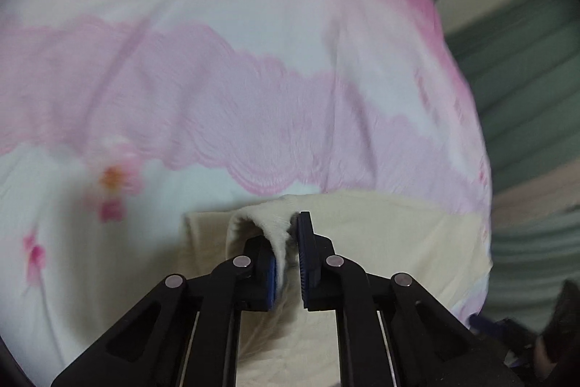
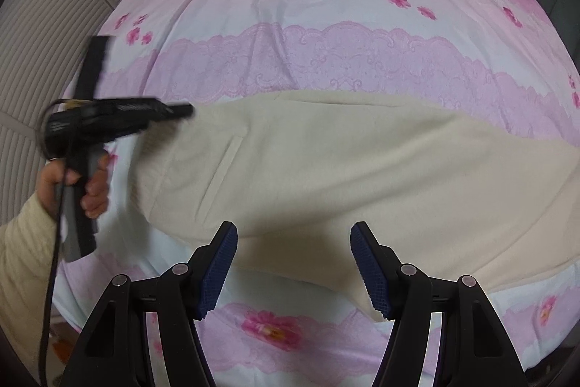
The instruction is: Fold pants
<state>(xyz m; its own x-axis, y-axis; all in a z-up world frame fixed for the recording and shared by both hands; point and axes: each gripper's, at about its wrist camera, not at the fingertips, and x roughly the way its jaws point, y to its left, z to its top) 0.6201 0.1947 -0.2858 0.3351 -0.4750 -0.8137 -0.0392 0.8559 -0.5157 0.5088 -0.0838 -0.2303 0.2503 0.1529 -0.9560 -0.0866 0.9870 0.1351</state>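
Note:
Cream pants [image 2: 326, 162] lie spread across a pink and white floral bedsheet [image 2: 326, 35], a slit pocket showing on the left part. In the left wrist view my left gripper [image 1: 288, 252] is shut on a raised fold of the cream pants [image 1: 268, 223], lifting its edge off the sheet. The same gripper shows blurred in the right wrist view [image 2: 181, 111], at the pants' left end, held by a hand. My right gripper [image 2: 293, 260] is open and empty, hovering above the near edge of the pants.
The bedsheet [image 1: 217, 78] covers the whole bed. A ribbed white panel [image 2: 43, 42] stands left of the bed. Green and pale fabric [image 1: 525, 97] lies beyond the bed's right edge. A black cable [image 2: 54, 242] hangs from the left gripper's handle.

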